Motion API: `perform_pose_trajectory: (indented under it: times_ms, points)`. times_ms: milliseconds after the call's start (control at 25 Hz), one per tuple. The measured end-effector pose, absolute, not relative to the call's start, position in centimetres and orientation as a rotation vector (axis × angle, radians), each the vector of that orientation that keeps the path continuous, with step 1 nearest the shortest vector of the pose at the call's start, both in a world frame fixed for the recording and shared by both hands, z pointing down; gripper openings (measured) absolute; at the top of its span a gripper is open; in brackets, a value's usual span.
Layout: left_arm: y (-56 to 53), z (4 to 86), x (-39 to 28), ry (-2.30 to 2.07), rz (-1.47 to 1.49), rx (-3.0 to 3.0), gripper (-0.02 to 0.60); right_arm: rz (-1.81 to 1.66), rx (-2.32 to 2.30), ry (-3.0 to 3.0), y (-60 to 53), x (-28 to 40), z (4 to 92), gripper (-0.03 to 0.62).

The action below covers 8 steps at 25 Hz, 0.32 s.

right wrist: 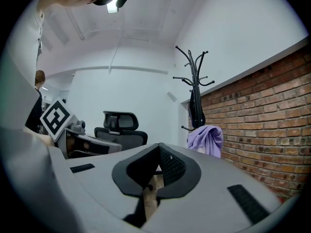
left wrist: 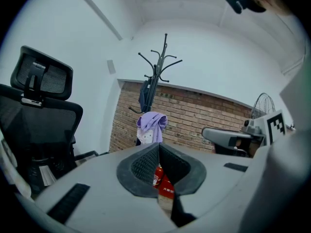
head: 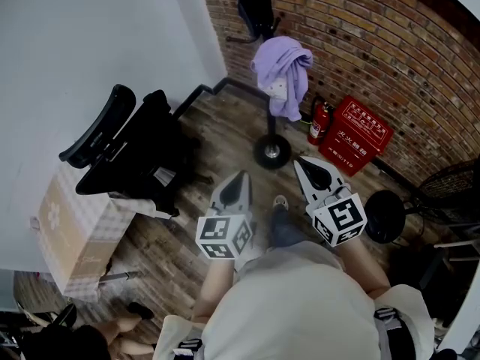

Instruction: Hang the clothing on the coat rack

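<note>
A purple garment [head: 282,69] hangs draped on a lower hook of the black coat rack [head: 271,149], which stands by the brick wall. A dark garment [head: 253,2] hangs higher on the same rack. Both grippers are held low in front of me, well short of the rack. My left gripper [head: 241,177] is shut with nothing in it, and my right gripper [head: 300,161] is shut and empty too. The left gripper view shows the purple garment [left wrist: 151,125] and rack [left wrist: 158,67] beyond the closed jaws. In the right gripper view the garment [right wrist: 206,139] hangs at the right of the rack [right wrist: 195,74].
A black office chair [head: 127,152] stands at the left by the white wall, with a cardboard box [head: 71,238] beside it. A fire extinguisher [head: 318,122] and a red extinguisher box [head: 356,133] sit against the bricks. A fan [head: 454,190] stands at the right.
</note>
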<state>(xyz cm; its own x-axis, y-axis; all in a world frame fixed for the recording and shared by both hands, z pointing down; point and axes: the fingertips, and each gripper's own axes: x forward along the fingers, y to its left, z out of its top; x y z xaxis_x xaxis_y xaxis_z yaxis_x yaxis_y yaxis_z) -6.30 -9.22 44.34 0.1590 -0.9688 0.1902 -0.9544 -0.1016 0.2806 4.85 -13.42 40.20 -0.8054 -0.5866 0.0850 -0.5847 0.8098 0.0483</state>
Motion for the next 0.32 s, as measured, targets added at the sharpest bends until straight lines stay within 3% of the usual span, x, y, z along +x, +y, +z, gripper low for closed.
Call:
perform_pose_trajectory:
  times_ms: [320]
  points:
    - [-9.57,44.28,-6.26,-1.842,-0.053,2.108,0.005,-0.034,0.905,-2.903,-13.62,4.5,40.11,-0.002]
